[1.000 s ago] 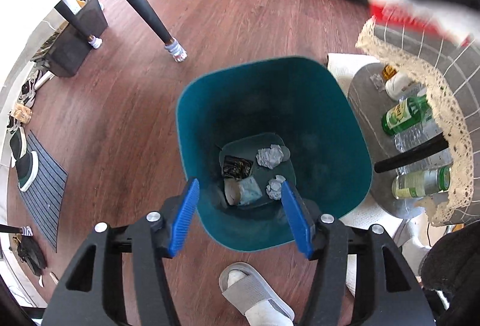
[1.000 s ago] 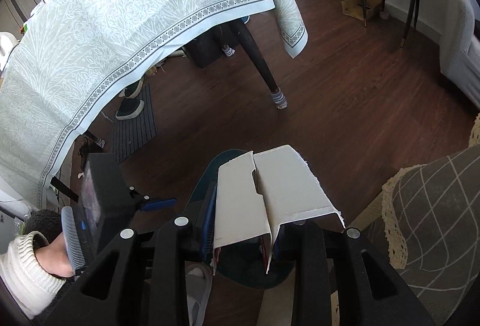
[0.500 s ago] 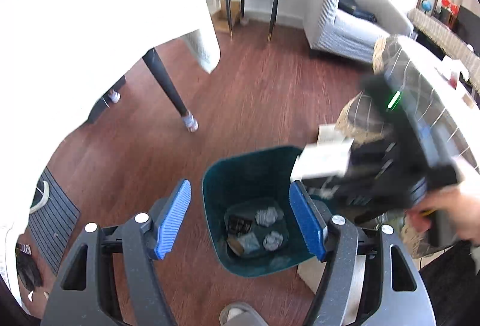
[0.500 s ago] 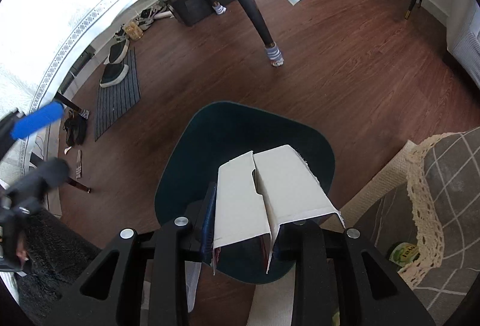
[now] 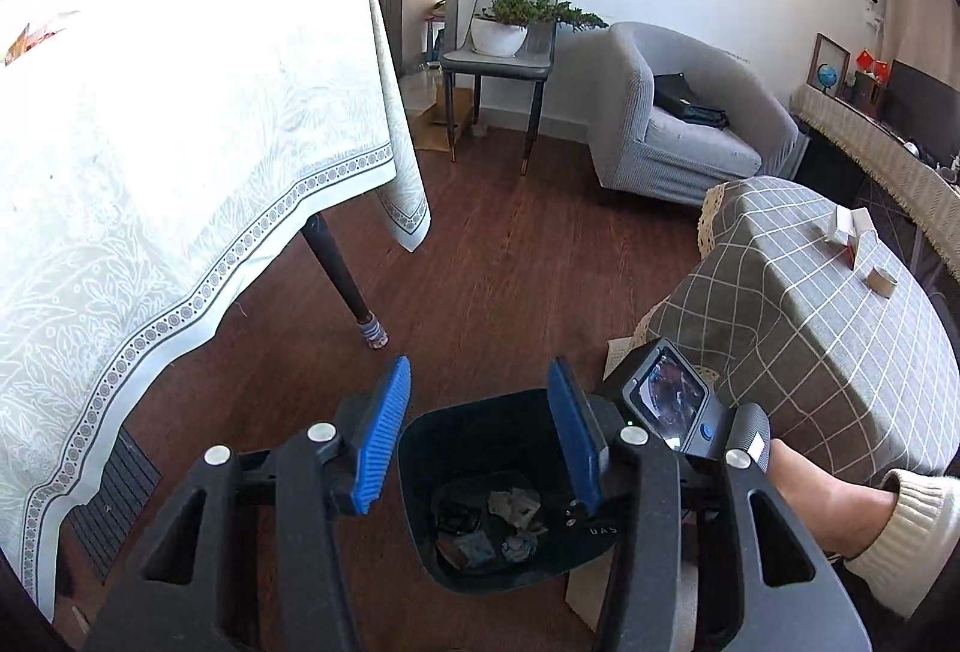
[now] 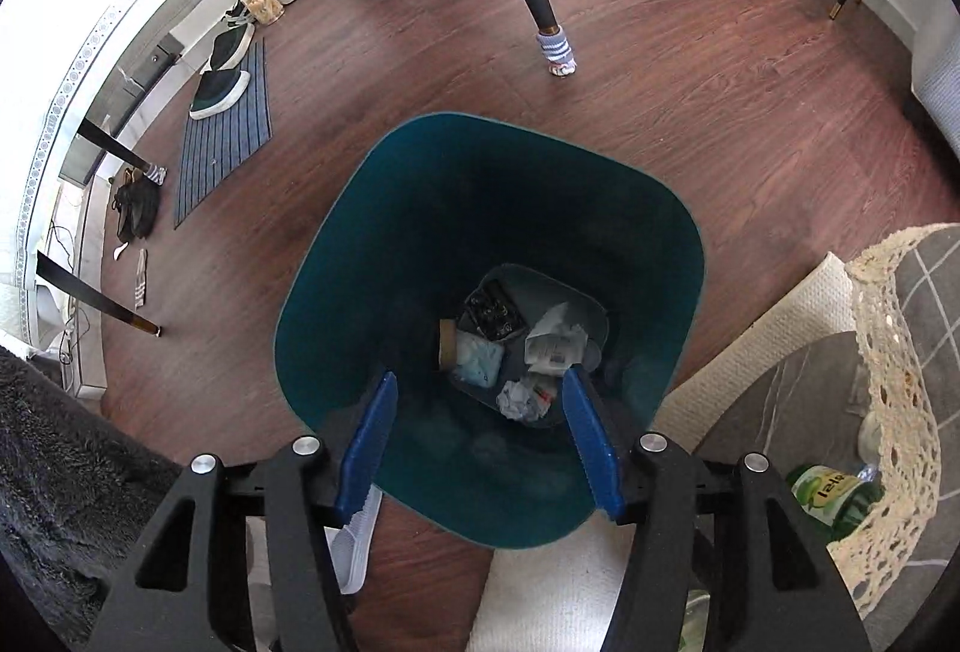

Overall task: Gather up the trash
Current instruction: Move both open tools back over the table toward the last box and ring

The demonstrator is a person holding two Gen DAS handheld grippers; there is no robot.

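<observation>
Trash [image 6: 555,343] below right gripper [image 6: 480,442]

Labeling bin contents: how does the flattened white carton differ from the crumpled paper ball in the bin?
The carton is larger, in flat creased panels with printed text; the paper ball is smaller and wadded into a wrinkled lump with no flat face. The carton lies farther from the right gripper; the ball sits nearer its fingertips. Both are whitish and rest on the floor of the bin.
</observation>
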